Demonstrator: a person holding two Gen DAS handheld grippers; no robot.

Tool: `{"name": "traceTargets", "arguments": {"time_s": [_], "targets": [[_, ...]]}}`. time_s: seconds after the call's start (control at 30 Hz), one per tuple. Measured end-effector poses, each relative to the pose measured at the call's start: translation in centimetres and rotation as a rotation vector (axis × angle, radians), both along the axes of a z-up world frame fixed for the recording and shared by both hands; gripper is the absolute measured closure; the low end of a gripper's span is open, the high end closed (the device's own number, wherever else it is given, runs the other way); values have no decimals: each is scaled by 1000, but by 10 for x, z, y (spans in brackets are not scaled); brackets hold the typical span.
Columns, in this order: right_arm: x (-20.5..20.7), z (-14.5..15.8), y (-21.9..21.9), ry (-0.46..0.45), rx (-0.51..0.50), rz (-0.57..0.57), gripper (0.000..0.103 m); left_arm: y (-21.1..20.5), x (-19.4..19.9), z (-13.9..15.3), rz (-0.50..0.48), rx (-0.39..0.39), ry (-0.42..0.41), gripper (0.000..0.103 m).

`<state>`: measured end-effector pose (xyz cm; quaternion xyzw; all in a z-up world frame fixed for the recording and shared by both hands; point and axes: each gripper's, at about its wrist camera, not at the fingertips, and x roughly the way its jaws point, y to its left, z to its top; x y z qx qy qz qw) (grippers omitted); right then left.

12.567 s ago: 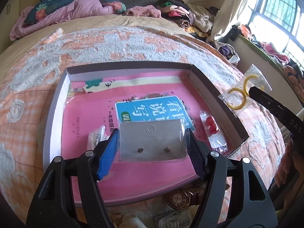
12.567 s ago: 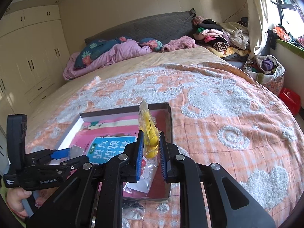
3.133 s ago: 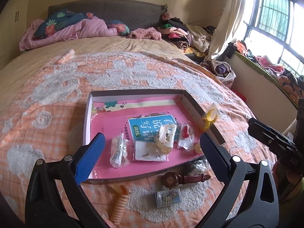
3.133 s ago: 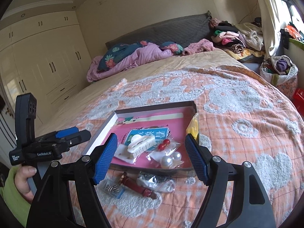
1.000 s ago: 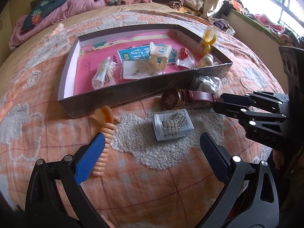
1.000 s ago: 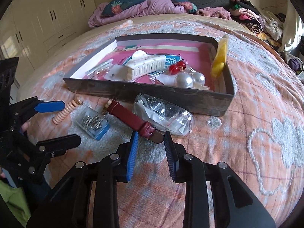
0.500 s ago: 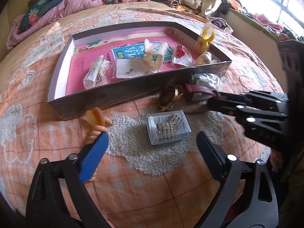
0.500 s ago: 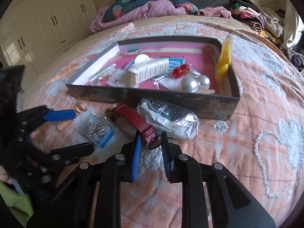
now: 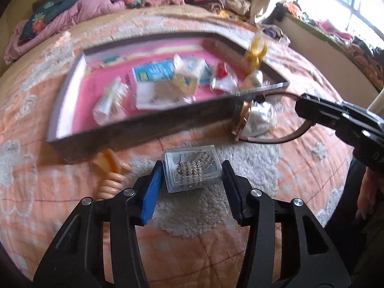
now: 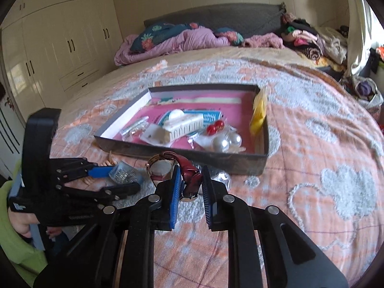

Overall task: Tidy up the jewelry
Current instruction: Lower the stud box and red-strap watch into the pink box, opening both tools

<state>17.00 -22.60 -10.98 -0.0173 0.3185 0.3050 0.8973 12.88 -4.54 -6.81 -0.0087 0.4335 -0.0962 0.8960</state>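
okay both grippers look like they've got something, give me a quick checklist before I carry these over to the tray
1. Right gripper shut on the watch strap: ok, though the fingers pinch only the strap end, so the watch face hangs to one side.
2. Left gripper shut on the clear box: cannot tell; the fingers flank it, contact is unclear.
3. Clear box lifted off the bedspread: cannot tell.
4. Free room in the tray: ok, bare pink floor at the left.
5. Path clear: not ok, the plastic bag and the coil hair tie lie near the tray's front wall.
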Motion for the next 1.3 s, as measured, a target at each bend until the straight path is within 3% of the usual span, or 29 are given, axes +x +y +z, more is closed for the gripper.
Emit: {"name": "traceTargets", "arguments": {"time_s": [0.27,0.53,0.9,1.3], "targets": [[-12,19,4,-78,-8,16,87,32,-11,41,79,-41,-117,62],[-14,34,10,-138,-29,28,87,56,-5,52,147,-68,-134,62],[1,65,17,-219,-15,28,87,69,13,63,171,-68,-150,62],[25,79,20,-245,-4,0,87,62,34,66,158,-44,-155,62]]}}
